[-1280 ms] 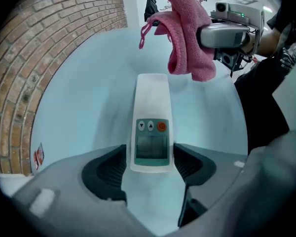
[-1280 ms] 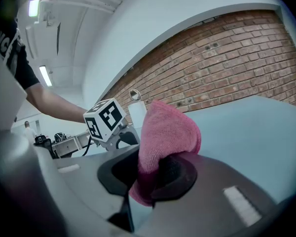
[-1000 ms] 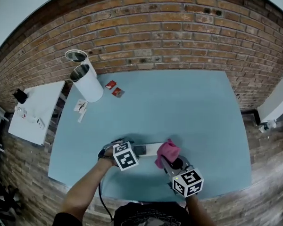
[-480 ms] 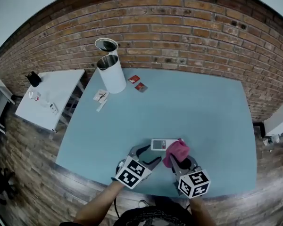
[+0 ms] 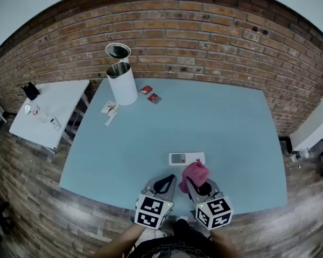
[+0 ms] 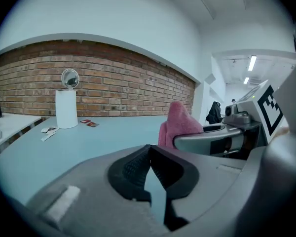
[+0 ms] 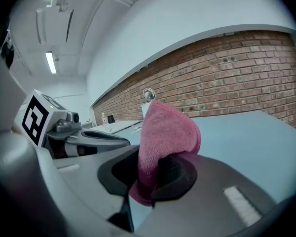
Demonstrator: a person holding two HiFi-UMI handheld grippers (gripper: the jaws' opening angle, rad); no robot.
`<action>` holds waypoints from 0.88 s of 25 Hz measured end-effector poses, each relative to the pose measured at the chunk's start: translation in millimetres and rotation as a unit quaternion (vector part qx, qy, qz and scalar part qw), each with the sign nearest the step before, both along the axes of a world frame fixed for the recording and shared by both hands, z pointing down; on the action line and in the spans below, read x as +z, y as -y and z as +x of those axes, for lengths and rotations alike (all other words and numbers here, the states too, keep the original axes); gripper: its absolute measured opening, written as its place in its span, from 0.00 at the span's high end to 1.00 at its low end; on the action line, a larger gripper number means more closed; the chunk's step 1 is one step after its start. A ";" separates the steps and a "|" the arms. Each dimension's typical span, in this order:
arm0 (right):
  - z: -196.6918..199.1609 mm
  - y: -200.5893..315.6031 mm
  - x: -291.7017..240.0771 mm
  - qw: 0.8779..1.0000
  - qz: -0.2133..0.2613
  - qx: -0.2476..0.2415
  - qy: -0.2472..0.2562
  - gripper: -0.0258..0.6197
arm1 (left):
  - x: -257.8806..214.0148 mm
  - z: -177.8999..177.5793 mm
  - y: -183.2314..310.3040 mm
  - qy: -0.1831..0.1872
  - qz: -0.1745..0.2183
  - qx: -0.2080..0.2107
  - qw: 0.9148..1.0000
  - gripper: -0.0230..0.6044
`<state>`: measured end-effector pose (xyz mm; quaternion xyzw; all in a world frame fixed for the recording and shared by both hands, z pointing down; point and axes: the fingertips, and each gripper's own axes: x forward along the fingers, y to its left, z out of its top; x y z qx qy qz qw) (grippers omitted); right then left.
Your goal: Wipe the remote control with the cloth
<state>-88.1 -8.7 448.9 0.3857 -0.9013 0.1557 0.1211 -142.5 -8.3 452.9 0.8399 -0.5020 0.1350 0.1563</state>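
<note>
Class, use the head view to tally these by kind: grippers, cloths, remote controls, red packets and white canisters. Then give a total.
grippers: 2 (left gripper, right gripper)
cloth: 1
remote control: 1
red packets: 2
white canister: 1
Total: 7

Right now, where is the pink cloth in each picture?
Head view: cloth low centre, just below the remote.
Left gripper view: cloth right of centre.
Right gripper view: cloth centre, gripped in the jaws.
Shared landmark: brick wall.
</note>
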 end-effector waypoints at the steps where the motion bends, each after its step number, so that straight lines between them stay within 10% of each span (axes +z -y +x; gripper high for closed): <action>1: 0.7 -4.0 -1.0 1.000 0.003 0.001 -0.003 0.86 | -1.0 1.3 -3.6 -0.003 0.002 -0.003 1.000 0.96; 22: 25.9 -52.4 -10.4 0.998 0.026 0.047 -0.046 0.86 | -7.3 25.9 -41.8 -0.001 0.007 -0.008 1.000 0.97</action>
